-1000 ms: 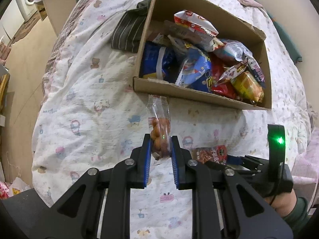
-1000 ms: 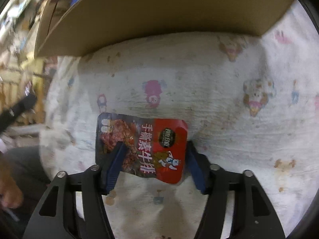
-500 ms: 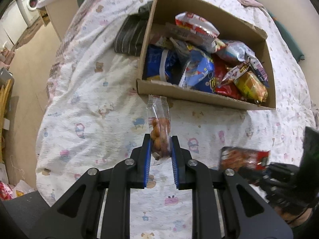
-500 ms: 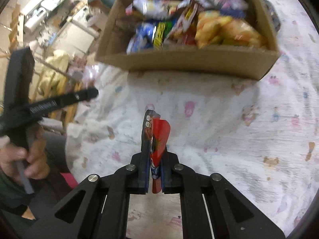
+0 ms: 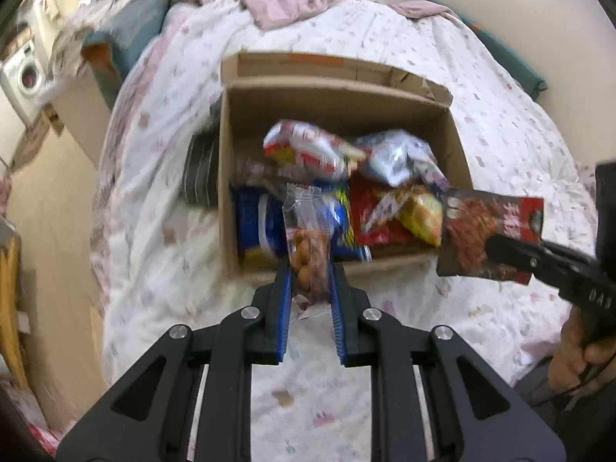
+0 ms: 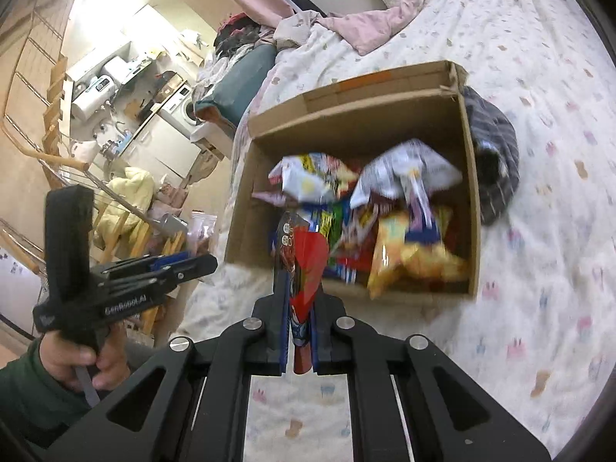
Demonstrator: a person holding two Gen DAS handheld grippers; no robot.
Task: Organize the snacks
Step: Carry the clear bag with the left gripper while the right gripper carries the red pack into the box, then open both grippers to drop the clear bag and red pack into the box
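An open cardboard box (image 5: 227,177) (image 6: 471,208) holding several snack bags rests on the bed. My left gripper (image 5: 310,273) is shut on a clear packet of orange-brown snacks (image 5: 308,238), raised just before the box's near wall. My right gripper (image 6: 300,288) is shut on a red and dark snack packet (image 6: 304,265), seen edge-on, held up in front of the box. In the left wrist view that red packet (image 5: 489,235) hangs at the right, over the box's near right corner. The left gripper's body (image 6: 127,281) and the hand holding it show at the left of the right wrist view.
A white patterned bedspread (image 5: 500,123) covers the bed, with pink bedding (image 6: 362,27) and a pillow at the far end. A dark striped cloth (image 6: 494,154) lies against the box's side. A washing machine (image 5: 23,77) and room clutter stand beyond the bed's edge.
Both grippers rose with their packets and tilted toward the box. The right gripper closed on the red packet lying on the bedspread and lifted it; the left kept its grip.
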